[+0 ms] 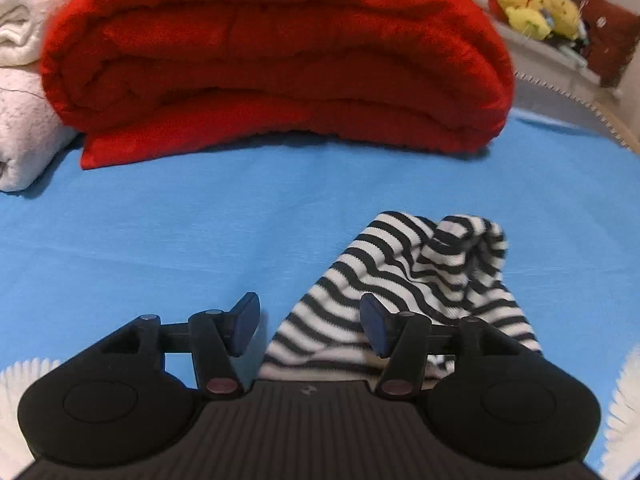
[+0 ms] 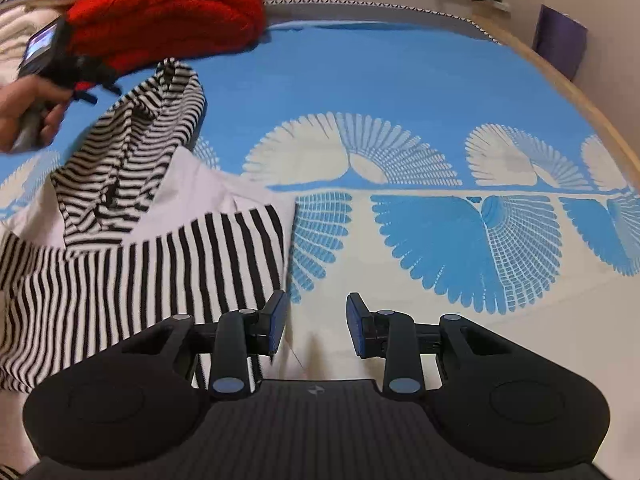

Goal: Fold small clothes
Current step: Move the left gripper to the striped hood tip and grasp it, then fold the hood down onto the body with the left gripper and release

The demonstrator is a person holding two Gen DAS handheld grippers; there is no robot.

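A small black-and-white striped garment point(image 2: 132, 248) with a plain white panel lies on the blue patterned sheet point(image 2: 400, 80). Its striped sleeve point(image 1: 412, 276) is bunched up and folded over the body. My left gripper point(image 1: 310, 326) is open and empty, hovering at the sleeve's edge; it also shows in the right wrist view point(image 2: 86, 80) at the upper left, held by a hand. My right gripper point(image 2: 316, 326) is open and empty, just right of the garment's lower corner.
A folded red blanket point(image 1: 276, 60) lies just beyond the garment. White towels point(image 1: 20, 80) sit to its left. Yellow plush toys point(image 1: 536, 4) sit on a ledge at the back right. The wooden bed edge point(image 2: 592, 120) runs along the right.
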